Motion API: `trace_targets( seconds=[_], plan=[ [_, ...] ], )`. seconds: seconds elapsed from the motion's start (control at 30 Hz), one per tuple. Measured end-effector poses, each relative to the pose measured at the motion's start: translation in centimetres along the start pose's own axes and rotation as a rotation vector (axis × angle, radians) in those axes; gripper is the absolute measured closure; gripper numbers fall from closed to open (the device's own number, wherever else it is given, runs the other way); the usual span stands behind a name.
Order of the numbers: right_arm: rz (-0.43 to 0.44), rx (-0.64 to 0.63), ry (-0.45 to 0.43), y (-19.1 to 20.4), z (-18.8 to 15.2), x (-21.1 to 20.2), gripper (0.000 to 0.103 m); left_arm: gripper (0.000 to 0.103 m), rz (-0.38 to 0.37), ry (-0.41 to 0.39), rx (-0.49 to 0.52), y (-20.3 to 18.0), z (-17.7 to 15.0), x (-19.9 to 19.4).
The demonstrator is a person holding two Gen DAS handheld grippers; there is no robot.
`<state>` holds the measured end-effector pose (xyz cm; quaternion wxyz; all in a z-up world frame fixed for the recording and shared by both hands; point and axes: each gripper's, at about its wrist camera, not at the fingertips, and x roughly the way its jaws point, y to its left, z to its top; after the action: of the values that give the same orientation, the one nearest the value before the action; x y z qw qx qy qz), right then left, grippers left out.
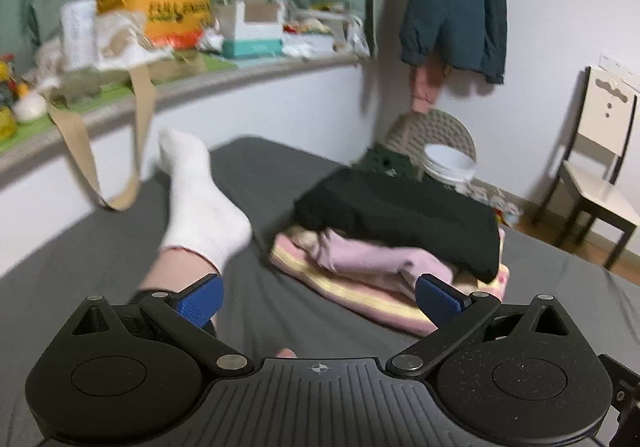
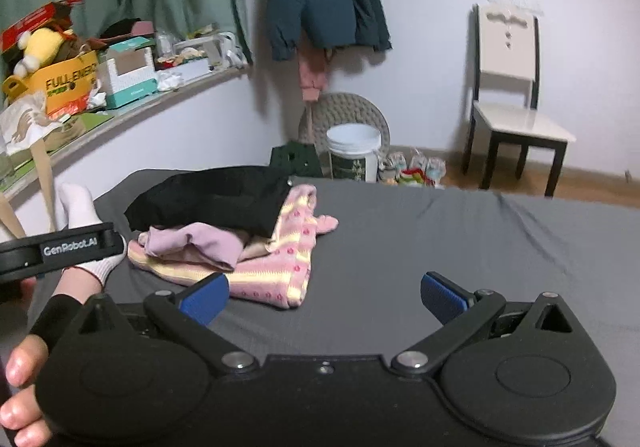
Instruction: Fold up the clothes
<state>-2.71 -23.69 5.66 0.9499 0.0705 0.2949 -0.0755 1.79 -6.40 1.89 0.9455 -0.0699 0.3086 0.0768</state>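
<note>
left hand-held gripper (image 1: 318, 297) wide, empty | right hand-held gripper (image 2: 324, 297) wide, empty | clothes pile (image 2: 240, 239) just ahead on bed (image 2: 440, 247); soft, light, floppy; I'd pinch the black garment (image 2: 212, 201) at an edge

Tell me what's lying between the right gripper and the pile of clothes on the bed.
Nothing but bare grey sheet. In the right wrist view the open right gripper sits just short of the clothes pile, with its left finger close to the striped pink garment's near edge.
</note>
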Motion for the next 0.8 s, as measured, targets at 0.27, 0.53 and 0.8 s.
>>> trace_targets(
  seconds=[0.27, 0.53, 0.8],
  plan=[
    [0.039, 0.010, 0.064, 0.0, -0.5, 0.6, 0.000, 0.001, -0.020, 0.037, 0.083, -1.3, -0.6, 0.6],
    [0.014, 0.006, 0.056, 0.8, -0.4, 0.5, 0.000, 0.001, -0.049, 0.098, 0.120, -2.3, -1.1, 1.2],
    [-0.003, -0.002, 0.089, 0.5, -0.9, 1.2, 0.000, 0.001, -0.052, 0.121, 0.134, -2.6, -1.3, 1.6]
  ],
)
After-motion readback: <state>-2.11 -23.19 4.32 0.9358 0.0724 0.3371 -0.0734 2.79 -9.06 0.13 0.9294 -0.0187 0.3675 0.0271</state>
